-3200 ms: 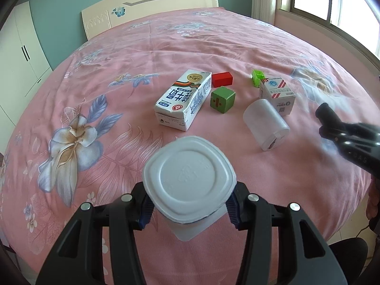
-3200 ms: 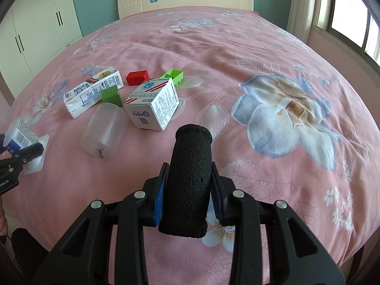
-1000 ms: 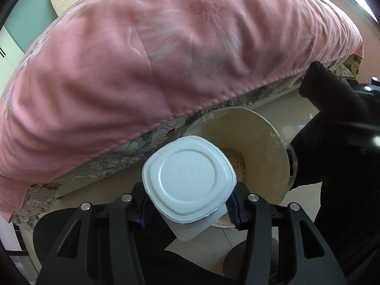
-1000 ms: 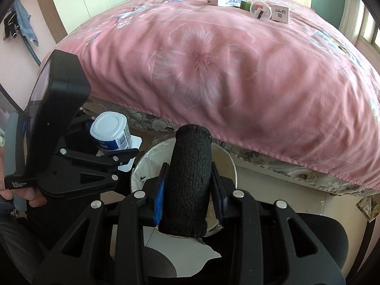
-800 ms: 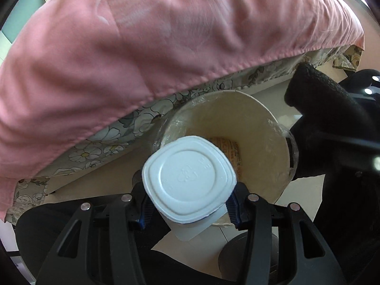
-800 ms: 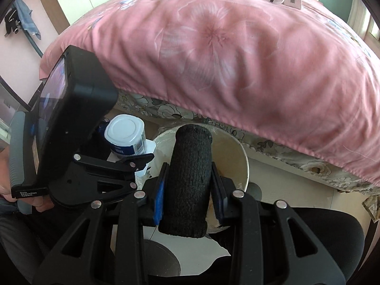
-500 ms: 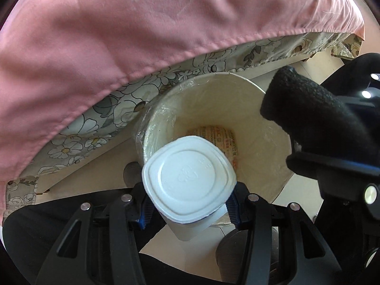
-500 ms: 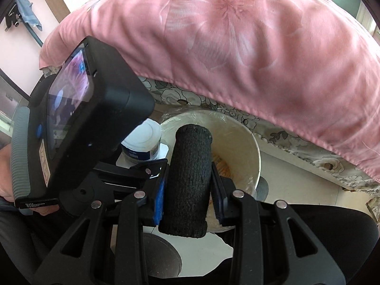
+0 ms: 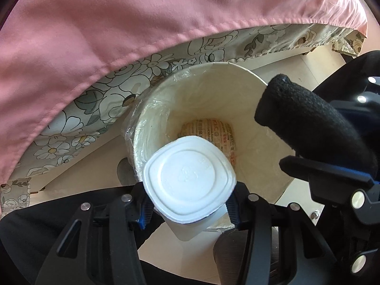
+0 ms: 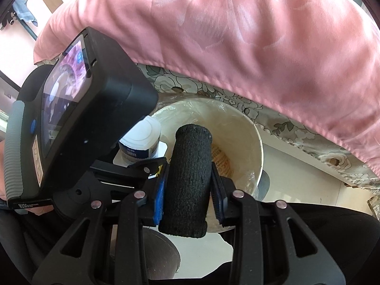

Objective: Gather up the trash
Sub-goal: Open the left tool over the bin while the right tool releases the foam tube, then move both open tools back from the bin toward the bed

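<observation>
left hand-held gripper (image 9: 187, 204) clamps a white cup (image 9: 188, 178); right hand-held gripper (image 10: 187, 190) clamps a black foam roll (image 10: 188, 180), long axis pointing forward. the lined bin (image 9: 237, 71) sits directly ahead and below both, beside the bed (image 9: 118, 23).

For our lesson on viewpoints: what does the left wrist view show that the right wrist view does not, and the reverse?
Only the left wrist view shows the white cup's base face-on, clamped in the left tongs. Only the right wrist view shows the cup's blue label and the left tool's screen. Both show the lined bin, the black foam roll and the pink bedspread.
</observation>
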The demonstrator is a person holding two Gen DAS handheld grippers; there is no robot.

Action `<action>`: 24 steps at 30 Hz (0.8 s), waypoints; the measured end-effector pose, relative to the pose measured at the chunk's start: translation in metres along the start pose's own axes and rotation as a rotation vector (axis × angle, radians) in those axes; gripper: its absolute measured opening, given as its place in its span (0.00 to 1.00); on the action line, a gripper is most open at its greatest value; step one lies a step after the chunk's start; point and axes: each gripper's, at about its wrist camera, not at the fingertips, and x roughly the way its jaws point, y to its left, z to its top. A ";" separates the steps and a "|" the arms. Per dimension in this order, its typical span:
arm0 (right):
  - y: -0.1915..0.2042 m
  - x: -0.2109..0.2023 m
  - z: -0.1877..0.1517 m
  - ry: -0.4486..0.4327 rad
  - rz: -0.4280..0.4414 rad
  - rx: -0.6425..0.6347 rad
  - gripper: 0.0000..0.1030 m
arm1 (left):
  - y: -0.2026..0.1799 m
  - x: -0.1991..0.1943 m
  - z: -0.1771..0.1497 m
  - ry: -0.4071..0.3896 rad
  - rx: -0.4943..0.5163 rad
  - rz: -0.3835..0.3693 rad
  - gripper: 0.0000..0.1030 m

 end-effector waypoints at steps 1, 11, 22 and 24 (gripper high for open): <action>-0.001 0.001 0.001 0.003 -0.002 0.005 0.33 | 0.000 0.001 0.000 0.003 0.000 -0.005 0.51; -0.006 0.009 0.007 0.024 0.004 0.030 0.34 | -0.003 0.016 0.008 0.038 0.010 -0.038 0.51; -0.014 0.009 0.011 0.023 -0.016 0.076 0.59 | -0.004 0.022 0.012 0.051 0.010 -0.069 0.73; -0.015 0.008 0.011 0.022 -0.016 0.082 0.61 | -0.004 0.020 0.011 0.050 0.007 -0.075 0.78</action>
